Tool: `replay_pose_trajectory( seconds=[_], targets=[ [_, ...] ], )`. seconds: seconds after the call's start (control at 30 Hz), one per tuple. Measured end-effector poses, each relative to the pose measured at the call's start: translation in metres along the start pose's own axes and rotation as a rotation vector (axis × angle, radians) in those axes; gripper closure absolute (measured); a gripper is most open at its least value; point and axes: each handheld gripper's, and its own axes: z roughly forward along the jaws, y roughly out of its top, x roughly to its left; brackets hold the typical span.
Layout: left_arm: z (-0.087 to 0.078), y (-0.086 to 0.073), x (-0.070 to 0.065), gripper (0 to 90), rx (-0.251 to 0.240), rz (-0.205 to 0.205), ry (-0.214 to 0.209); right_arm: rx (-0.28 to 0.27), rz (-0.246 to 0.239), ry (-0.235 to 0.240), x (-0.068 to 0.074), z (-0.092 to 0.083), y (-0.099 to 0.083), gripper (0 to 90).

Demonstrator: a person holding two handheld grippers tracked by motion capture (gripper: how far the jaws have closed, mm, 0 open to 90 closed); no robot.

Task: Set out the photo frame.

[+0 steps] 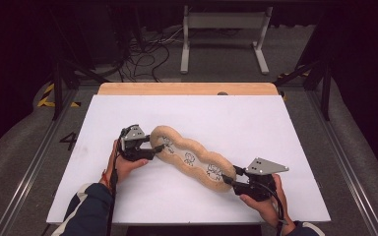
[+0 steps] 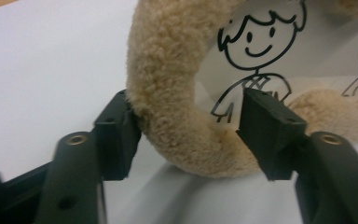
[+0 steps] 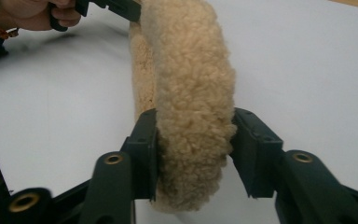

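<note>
A long tan fleecy pouch (image 1: 192,157) with a wavy rim and a clear window of cartoon figures lies slantwise on the white sheet (image 1: 256,128). My left gripper (image 1: 155,146) is at its upper left end. In the left gripper view the fleece rim (image 2: 168,70) sits between the jaws of the left gripper (image 2: 189,107): one pad touches the outside, the other stands just off it over the window. My right gripper (image 1: 229,179) is at the lower right end. There the right gripper (image 3: 193,121) has both pads pressed on the fleece rim (image 3: 191,93).
The sheet covers a wooden table whose far edge (image 1: 187,88) shows. Behind the table, loose cables (image 1: 142,59) and a white metal frame (image 1: 224,34) are on the floor. The left hand (image 3: 32,14) shows far off in the right gripper view.
</note>
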Motion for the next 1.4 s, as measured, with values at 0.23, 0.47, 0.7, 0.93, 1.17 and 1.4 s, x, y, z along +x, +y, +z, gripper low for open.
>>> replay_pose_trajectory(
  seconds=[0.23,0.47,0.7,0.93,1.17,1.4],
  targets=[
    [-0.002,-0.003,0.001,58.6,0.001,-0.007,0.015,-0.016,-0.005,-0.002,-0.001,0.000,-0.002,62.1],
    [-0.005,-0.004,0.001,60.3,0.003,0.001,0.008,-0.019,-0.011,-0.011,-0.002,0.000,-0.002,62.5],
    [-0.008,-0.007,0.000,59.2,-0.006,-0.008,-0.001,-0.020,0.002,-0.041,-0.004,0.000,-0.003,58.5],
    [-0.007,-0.008,0.002,41.7,-0.030,-0.038,0.028,-0.010,0.009,-0.051,-0.001,-0.004,-0.005,54.8],
    [-0.003,-0.006,0.001,27.5,-0.042,-0.045,0.039,-0.007,-0.018,-0.066,0.004,-0.012,-0.012,58.8],
    [0.001,-0.004,-0.004,33.5,-0.026,-0.013,0.015,0.000,-0.016,-0.066,0.005,-0.012,-0.012,62.2]
  ],
)
